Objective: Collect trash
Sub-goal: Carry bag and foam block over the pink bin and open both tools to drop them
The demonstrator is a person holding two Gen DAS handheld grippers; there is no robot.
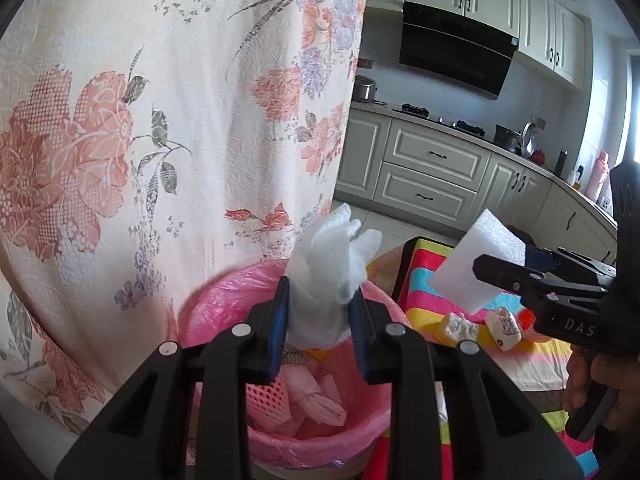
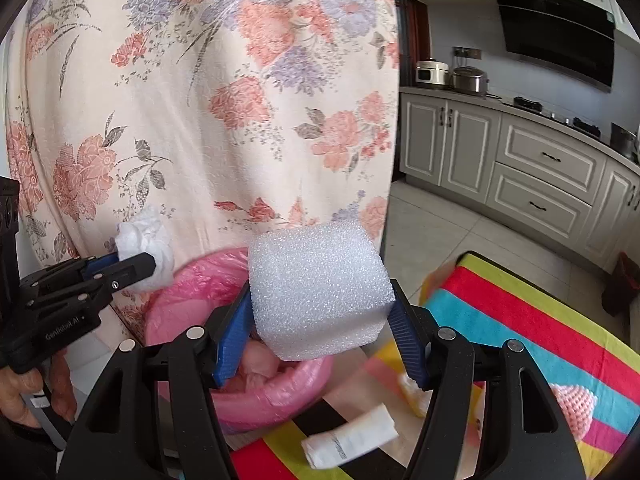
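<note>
My left gripper (image 1: 320, 312) is shut on a crumpled white tissue (image 1: 332, 264), held above the pink-lined trash bin (image 1: 224, 304). The same tissue (image 2: 146, 250) shows at the left of the right wrist view, in the left gripper (image 2: 138, 266). My right gripper (image 2: 324, 328) is shut on a white foam block (image 2: 320, 292), just over the bin's (image 2: 192, 300) near rim; the foam block (image 1: 476, 260) and right gripper (image 1: 504, 270) appear at the right of the left wrist view. Pink foam netting and tissues (image 1: 308, 396) lie in the bin.
A striped, colourful cloth (image 2: 520, 320) covers the table beside the bin. On it lie a rolled white wrapper (image 2: 348, 436), a pink foam net (image 2: 572, 408) and crumpled pieces (image 1: 502, 326). A floral curtain (image 1: 160, 120) hangs behind the bin. Kitchen cabinets (image 1: 432, 176) stand beyond.
</note>
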